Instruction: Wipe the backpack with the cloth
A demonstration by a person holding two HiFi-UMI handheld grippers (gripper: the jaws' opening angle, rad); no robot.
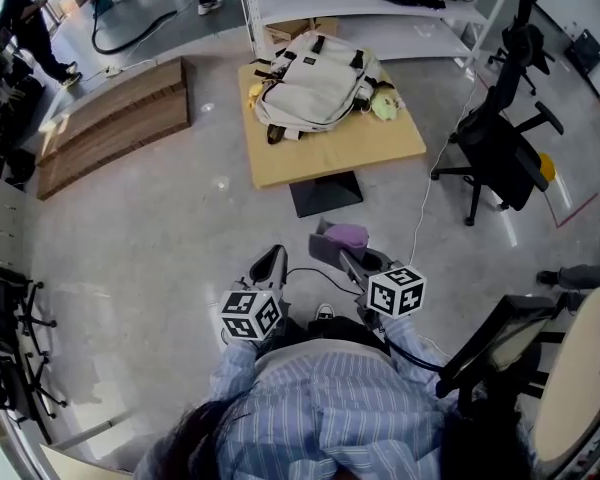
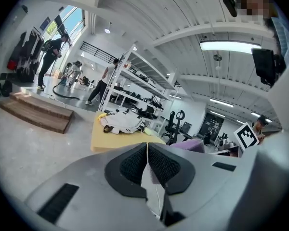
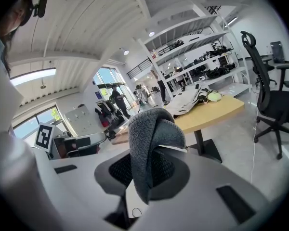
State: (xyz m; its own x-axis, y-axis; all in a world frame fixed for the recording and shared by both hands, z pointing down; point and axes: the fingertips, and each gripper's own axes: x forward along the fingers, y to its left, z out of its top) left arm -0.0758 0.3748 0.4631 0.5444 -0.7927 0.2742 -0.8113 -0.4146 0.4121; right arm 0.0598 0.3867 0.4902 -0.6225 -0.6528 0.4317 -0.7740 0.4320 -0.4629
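In the head view, the backpack [image 1: 315,83] lies on the far part of the table [image 1: 330,158]. An office chair [image 1: 505,153] stands to the table's right. The left gripper [image 1: 267,268] and right gripper [image 1: 355,263] hang well short of the table's near edge, and the cloth [image 1: 345,236] is at the right one's tip.

In the left gripper view, the jaws are pressed together with nothing between them, and the table is far ahead.

In the right gripper view, the jaws are clamped on the folded cloth, with the backpack on the table beyond.
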